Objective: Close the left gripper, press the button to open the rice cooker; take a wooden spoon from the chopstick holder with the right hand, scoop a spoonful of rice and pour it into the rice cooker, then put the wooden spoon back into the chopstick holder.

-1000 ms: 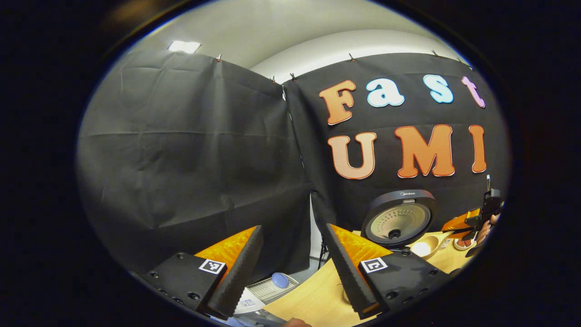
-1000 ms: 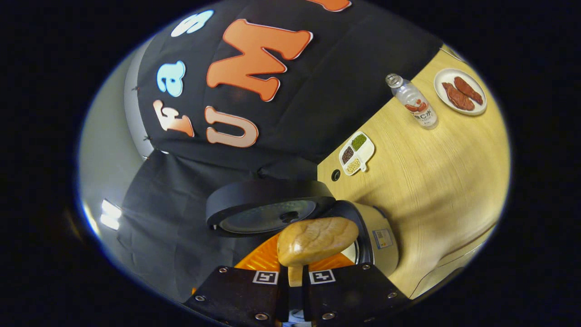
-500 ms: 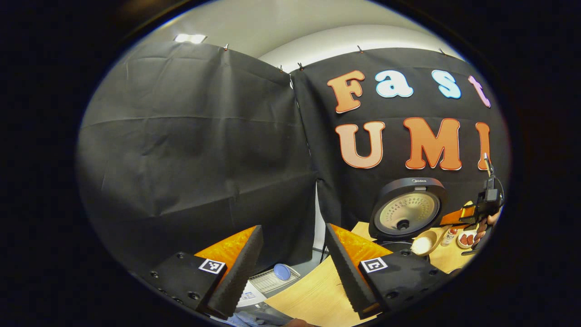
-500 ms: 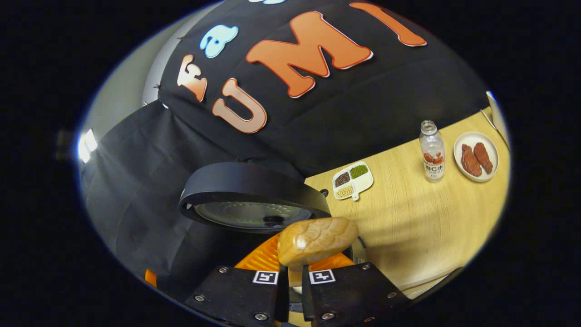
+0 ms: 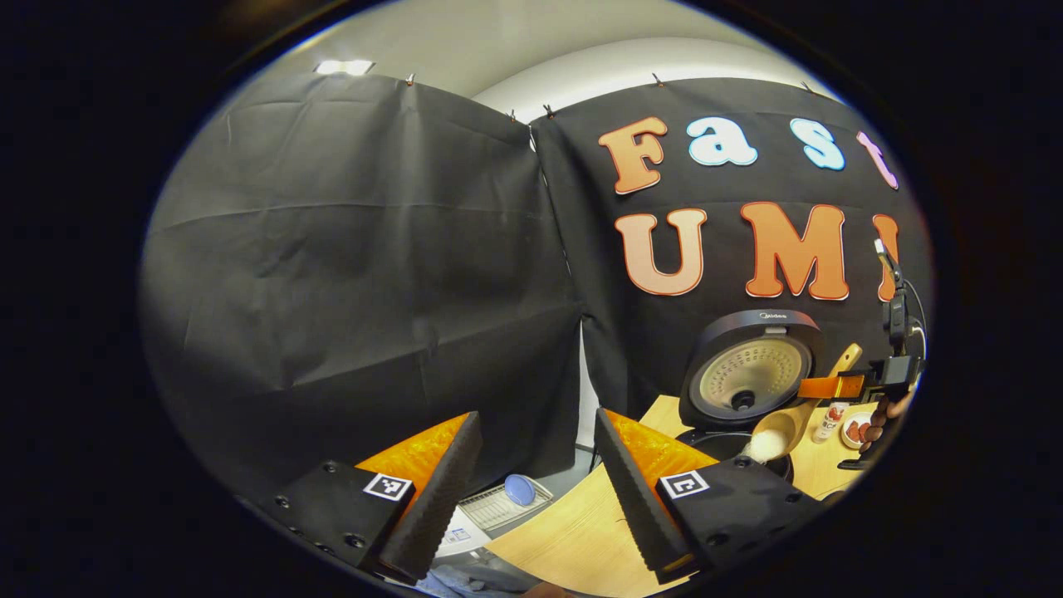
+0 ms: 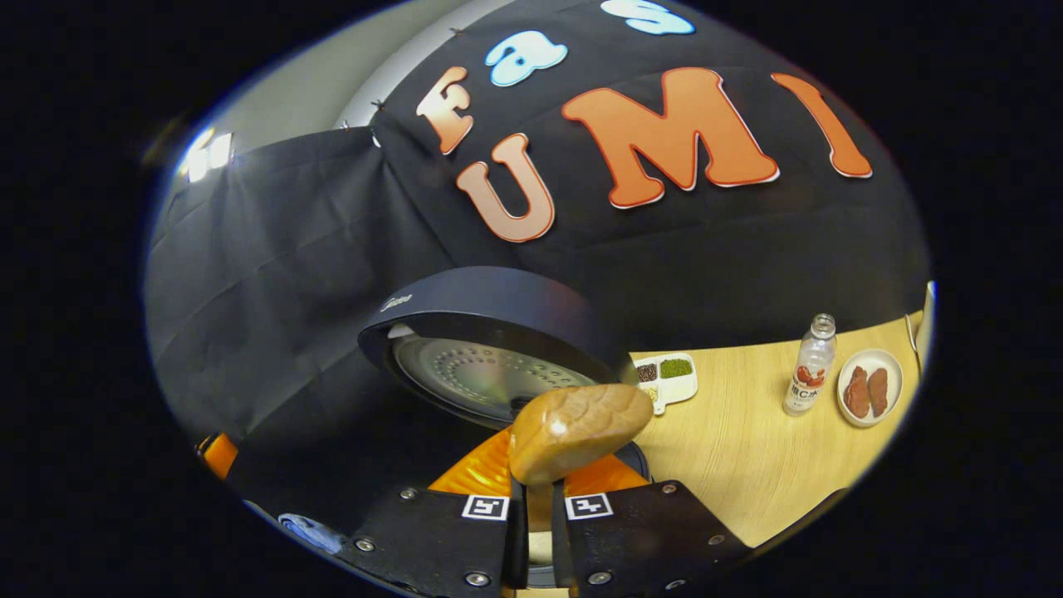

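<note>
Table [image 6: 772, 465]: light wood, carrying all items.

Rice cooker [image 5: 751, 378]: lid raised and standing upright, inner plate exposed [image 6: 486, 378]. Button step judged complete.

Right gripper [image 6: 531, 498]: closed on the handle of the wooden spoon [image 6: 577, 423], both fingers pressing it. Seen also from the left gripper view, at the far right [image 5: 864, 386], held by a hand above the open pot.

Wooden spoon [image 5: 789, 423]: bowl tipped down over the pot opening, white rice visible at the bowl. Pouring judged in progress; amount already in the pot not discernible.

Left gripper [image 5: 531, 490]: jaws spread wide, holding nothing, parked well apart from the cooker at the table's near edge.

Background items, beyond the cooker: divided dish of grains [image 6: 668, 378], bottle [image 6: 810, 365], plate of meat [image 6: 868, 386]. Untouched.

Remaining, as judged: finish emptying the spoon, then return it to the chopstick holder. Steps complete: 3 of 5 (open, take, scoop).
</note>
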The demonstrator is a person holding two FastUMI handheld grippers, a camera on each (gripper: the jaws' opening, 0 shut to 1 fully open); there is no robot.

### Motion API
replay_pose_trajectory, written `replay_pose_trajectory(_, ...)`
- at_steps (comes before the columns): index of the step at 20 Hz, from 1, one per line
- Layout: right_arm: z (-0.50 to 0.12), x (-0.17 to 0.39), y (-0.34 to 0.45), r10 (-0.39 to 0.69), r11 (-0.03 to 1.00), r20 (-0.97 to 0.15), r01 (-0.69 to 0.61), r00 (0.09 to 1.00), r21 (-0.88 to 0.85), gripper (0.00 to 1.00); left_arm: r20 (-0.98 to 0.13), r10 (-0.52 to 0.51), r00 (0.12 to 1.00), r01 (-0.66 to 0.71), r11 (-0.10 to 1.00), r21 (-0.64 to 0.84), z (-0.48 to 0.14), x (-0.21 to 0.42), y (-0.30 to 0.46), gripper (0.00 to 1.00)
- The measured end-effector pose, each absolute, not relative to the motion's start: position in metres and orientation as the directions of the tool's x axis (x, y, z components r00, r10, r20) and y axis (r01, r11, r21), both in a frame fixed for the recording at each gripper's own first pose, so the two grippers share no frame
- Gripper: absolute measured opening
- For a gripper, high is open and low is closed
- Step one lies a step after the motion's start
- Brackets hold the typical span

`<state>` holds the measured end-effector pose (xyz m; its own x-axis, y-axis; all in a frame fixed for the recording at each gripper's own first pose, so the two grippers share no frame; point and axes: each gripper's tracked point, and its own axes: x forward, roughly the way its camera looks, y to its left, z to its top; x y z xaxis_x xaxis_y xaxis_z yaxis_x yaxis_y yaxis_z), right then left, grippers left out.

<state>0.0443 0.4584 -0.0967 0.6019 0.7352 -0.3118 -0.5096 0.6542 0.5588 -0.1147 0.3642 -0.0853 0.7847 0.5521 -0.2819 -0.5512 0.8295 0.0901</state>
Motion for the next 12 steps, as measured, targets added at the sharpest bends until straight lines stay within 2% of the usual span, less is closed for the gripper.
replay_pose_trajectory(2, -0.095, 0.042, 0.466, 0.746, 0.651, -0.307, -0.547, 0.591, 0.527, 0.11, -0.279, 0.558, 0.781, -0.555, 0.826, 0.099, -0.085, -0.115, 0.366, 0.89)
replay_pose_trajectory(3, -0.093, 0.042, 0.468, 0.749, 0.649, -0.302, -0.563, 0.59, 0.511, 0.11, -0.281, 0.564, 0.777, -0.56, 0.822, 0.102, -0.086, -0.116, 0.368, 0.93)
replay_pose_trajectory(5, -0.092, 0.042, 0.473, 0.753, 0.648, -0.294, -0.59, 0.588, 0.481, 0.11, -0.284, 0.573, 0.769, -0.57, 0.815, 0.101, -0.088, -0.119, 0.372, 0.93)
replay_pose_trajectory(6, -0.09, 0.043, 0.476, 0.755, 0.648, -0.29, -0.603, 0.588, 0.466, 0.1, -0.287, 0.577, 0.765, -0.575, 0.812, 0.1, -0.088, -0.121, 0.374, 0.89)
replay_pose_trajectory(7, -0.089, 0.043, 0.478, 0.756, 0.648, -0.286, -0.615, 0.588, 0.449, 0.11, -0.292, 0.581, 0.76, -0.58, 0.808, 0.099, -0.09, -0.126, 0.376, 0.93)
replay_pose_trajectory(8, -0.088, 0.043, 0.48, 0.758, 0.647, -0.281, -0.628, 0.588, 0.432, 0.11, -0.296, 0.584, 0.756, -0.584, 0.806, 0.098, -0.092, -0.127, 0.377, 0.89)
replay_pose_trajectory(9, -0.089, 0.042, 0.482, 0.759, 0.648, -0.278, -0.639, 0.589, 0.414, 0.11, -0.3, 0.586, 0.753, -0.587, 0.804, 0.1, -0.094, -0.129, 0.377, 0.93)
replay_pose_trajectory(11, -0.092, 0.038, 0.483, 0.758, 0.651, -0.282, -0.66, 0.588, 0.376, 0.11, -0.303, 0.588, 0.75, -0.587, 0.803, 0.103, -0.096, -0.128, 0.379, 0.89)
replay_pose_trajectory(12, -0.091, 0.036, 0.485, 0.764, 0.645, -0.275, -0.679, 0.584, 0.351, 0.11, -0.306, 0.59, 0.747, -0.589, 0.801, 0.107, -0.098, -0.129, 0.381, 0.93)
